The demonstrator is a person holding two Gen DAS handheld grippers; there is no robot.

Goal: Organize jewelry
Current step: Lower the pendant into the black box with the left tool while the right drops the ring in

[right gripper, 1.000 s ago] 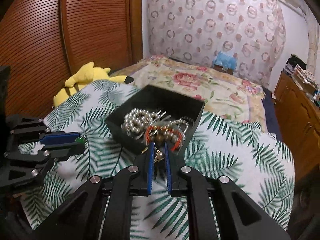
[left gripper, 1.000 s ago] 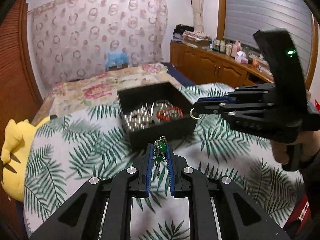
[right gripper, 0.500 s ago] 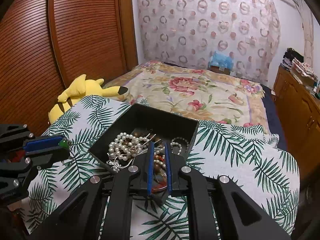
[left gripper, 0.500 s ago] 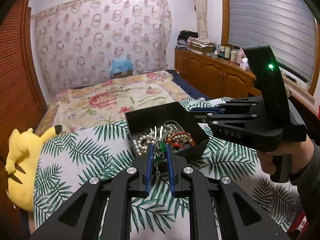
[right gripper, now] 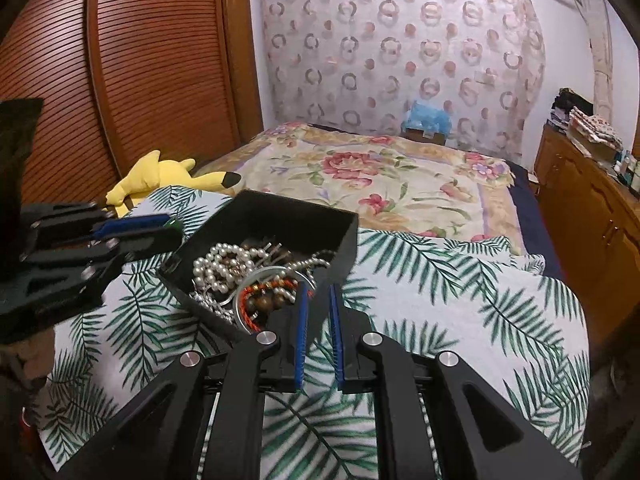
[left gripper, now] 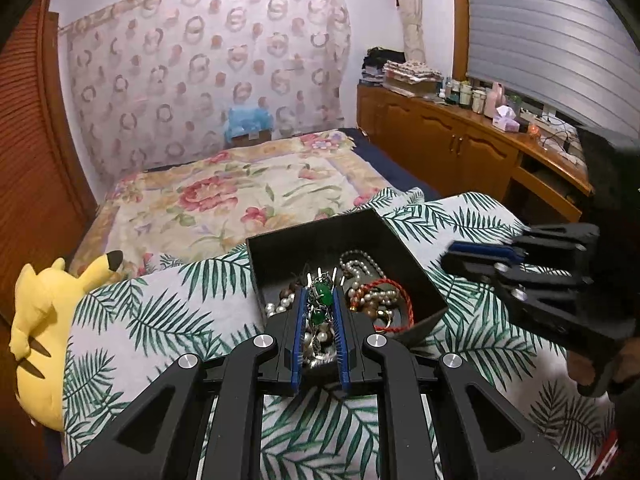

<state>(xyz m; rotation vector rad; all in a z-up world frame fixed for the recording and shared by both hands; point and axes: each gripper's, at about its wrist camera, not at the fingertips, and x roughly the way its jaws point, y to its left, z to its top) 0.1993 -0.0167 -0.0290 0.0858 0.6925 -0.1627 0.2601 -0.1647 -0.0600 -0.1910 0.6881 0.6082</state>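
A black open box (left gripper: 280,248) sits on the palm-leaf cloth (left gripper: 160,320); it also shows in the right wrist view (right gripper: 280,216). It holds pearl strands (right gripper: 216,268), a red cord bracelet (left gripper: 396,300) and other jewelry. My left gripper (left gripper: 320,304) is shut on a green-stone chain bracelet (left gripper: 321,294) and holds it over the box's near edge. My right gripper (right gripper: 318,296) is open and empty, its fingertips beside the box's near right wall. In the left wrist view the right gripper (left gripper: 460,256) is right of the box.
A yellow plush toy (left gripper: 40,320) lies at the cloth's left edge. A flowered bed cover (left gripper: 240,200) stretches behind the box. A wooden cabinet (left gripper: 460,152) with bottles runs along the right wall. A slatted wooden door (right gripper: 120,80) stands on the left.
My left gripper has carried the green bracelet forward, over the box. My right gripper has let go of the gold ring and drawn back to the right, out of the box.
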